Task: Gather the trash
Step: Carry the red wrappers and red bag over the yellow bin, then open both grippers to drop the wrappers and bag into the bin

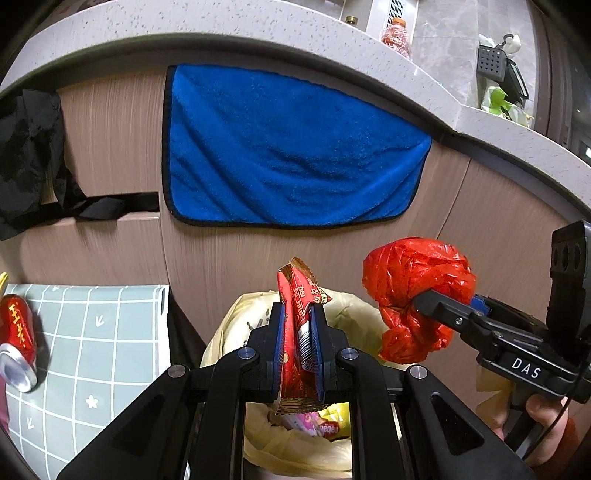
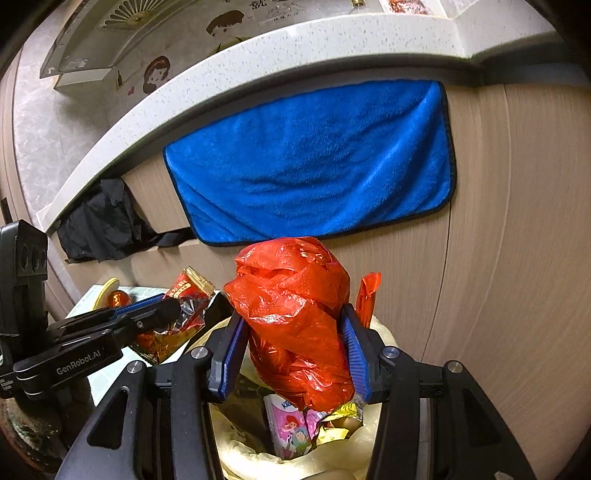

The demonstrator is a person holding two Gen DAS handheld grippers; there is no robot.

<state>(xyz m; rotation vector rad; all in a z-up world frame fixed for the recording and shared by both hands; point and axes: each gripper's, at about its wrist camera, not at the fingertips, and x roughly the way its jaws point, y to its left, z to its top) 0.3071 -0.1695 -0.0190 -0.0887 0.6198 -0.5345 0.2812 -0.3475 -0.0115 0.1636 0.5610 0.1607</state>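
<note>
My left gripper (image 1: 298,314) is shut on a flattened red and gold snack wrapper (image 1: 298,295), held upright above a bin lined with a pale yellow bag (image 1: 236,325). From the right wrist view the same wrapper (image 2: 184,295) sticks out of the left gripper (image 2: 173,308) at the left. My right gripper (image 2: 291,325) is shut on a crumpled red plastic bag (image 2: 291,295) over the open bin (image 2: 251,454), which holds a pink carton (image 2: 291,432) and yellow wrappers. In the left wrist view the red bag (image 1: 413,291) hangs in the right gripper (image 1: 421,299).
A blue towel (image 1: 291,147) hangs on the wooden cabinet front under a speckled counter (image 1: 229,22). A red can (image 1: 18,339) lies on a grey-green checked mat (image 1: 92,350) to the left. Black cloth (image 1: 29,155) drapes from a drawer. A hand (image 1: 543,413) holds the right tool.
</note>
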